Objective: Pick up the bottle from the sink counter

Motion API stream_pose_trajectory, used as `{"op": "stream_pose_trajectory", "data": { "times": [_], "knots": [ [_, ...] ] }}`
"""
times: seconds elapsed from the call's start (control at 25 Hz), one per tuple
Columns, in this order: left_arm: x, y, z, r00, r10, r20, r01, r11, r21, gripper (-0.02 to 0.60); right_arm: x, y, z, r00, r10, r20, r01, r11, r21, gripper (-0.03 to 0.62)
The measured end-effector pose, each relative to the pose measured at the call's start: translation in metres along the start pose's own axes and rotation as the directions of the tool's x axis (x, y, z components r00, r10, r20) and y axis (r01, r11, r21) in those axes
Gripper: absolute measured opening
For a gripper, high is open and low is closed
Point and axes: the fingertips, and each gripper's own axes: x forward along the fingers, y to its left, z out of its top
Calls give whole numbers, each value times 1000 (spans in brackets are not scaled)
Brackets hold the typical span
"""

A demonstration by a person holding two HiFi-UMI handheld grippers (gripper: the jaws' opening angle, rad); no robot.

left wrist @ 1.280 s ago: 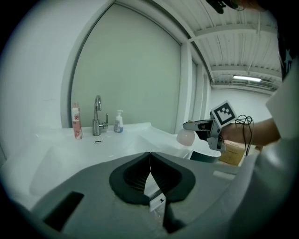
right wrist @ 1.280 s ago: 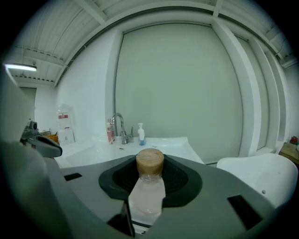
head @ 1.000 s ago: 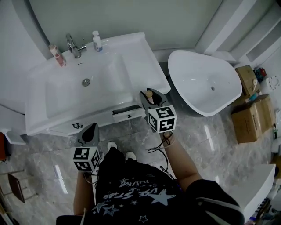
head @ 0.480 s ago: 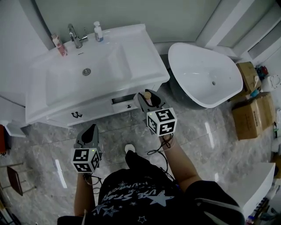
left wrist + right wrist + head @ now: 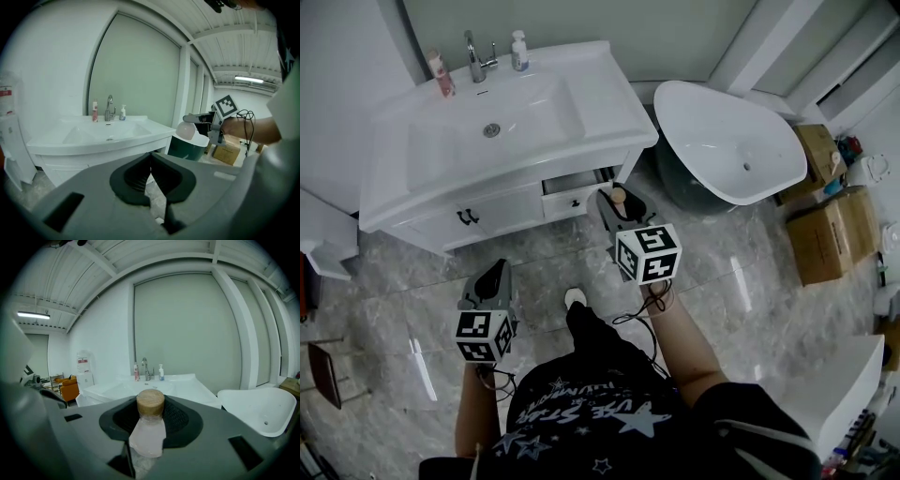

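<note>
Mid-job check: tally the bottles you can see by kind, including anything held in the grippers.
Slim pink bottle: 1
White pump bottle with blue label: 1
Frosted clear bottle with wooden cap, gripped by the right gripper: 1
Total: 3

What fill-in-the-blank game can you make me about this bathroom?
The right gripper is shut on the tan-capped bottle; the left gripper holds ___.
On the sink counter, the pink bottle stands ___ of the faucet in the head view.
The drawer under the counter is slightly ___.
Missing words: nothing; left; open.
</note>
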Motion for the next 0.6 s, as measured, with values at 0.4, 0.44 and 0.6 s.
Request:
{"op": "stream_pose_trajectory", "data": {
  "times": [0.4,0.44,0.6],
  "knots": [
    [-89,-25,-28,998,-34,54,33,999,30,18,-85,65,-14,1000,-15,21,15,1000,-18,135],
    [-98,-28,-33,998,-36,56,35,999,32,18,-95,72,-18,1000,-16,22,16,1000,-19,135],
    [-136,-37,-54,997,-43,65,41,999,36,18,-130,101,-37,1000,-13,11,13,1000,-27,135]
  ]
}}
